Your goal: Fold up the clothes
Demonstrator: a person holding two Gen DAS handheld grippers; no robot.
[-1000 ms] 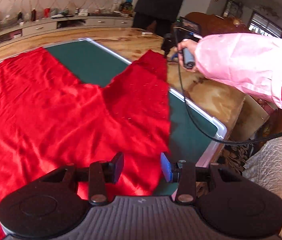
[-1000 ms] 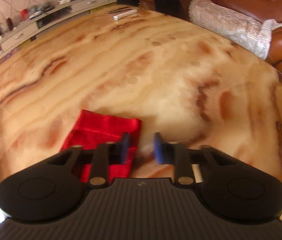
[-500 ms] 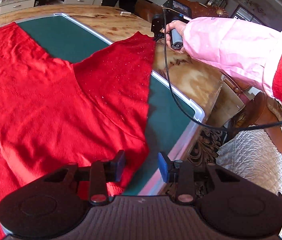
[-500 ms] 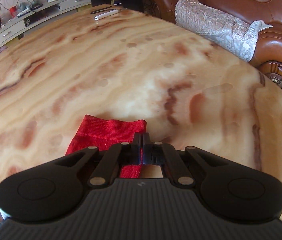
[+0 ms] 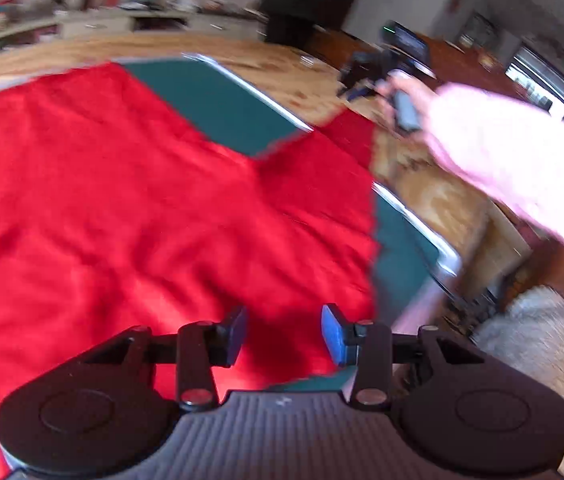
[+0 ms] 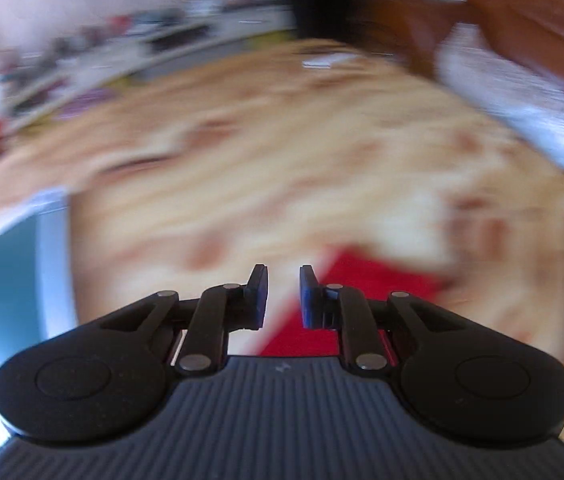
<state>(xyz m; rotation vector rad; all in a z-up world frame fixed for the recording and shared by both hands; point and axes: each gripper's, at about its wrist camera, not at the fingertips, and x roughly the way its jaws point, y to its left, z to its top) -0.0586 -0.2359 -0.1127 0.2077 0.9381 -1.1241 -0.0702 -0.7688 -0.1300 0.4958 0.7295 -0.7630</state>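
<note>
Half a second ago the right tongs [image 6: 284, 296] were pinched on the end of the red sleeve; now their jaws stand a little apart and hold nothing. The sleeve end [image 6: 366, 280] lies just ahead of them and to their right, on the bare surface [image 6: 282, 160]. Both views are blurry, so both hands are moving fast. The left view has also swung back, so more of the red top shows than before.

The left tongs [image 5: 284, 334] are wide open and empty. They hang over the near edge of the red top [image 5: 121, 208], which lies spread flat on the green mat [image 5: 217, 100]. Most of the top is ahead of them and to their left.

The sleeve [image 5: 330, 168] runs long and straight from the body out over the mat's edge, toward the right tongs [image 5: 358, 90] far across. So its long line points from one pair of tongs to the other. The right tongs are much nearer the cuff, and the left tongs are nearer the hem and side.

I think the sleeve has been pulled straight and let go. Next it likely gets folded in over the body, and the right tongs are the ones placed to do it.
</note>
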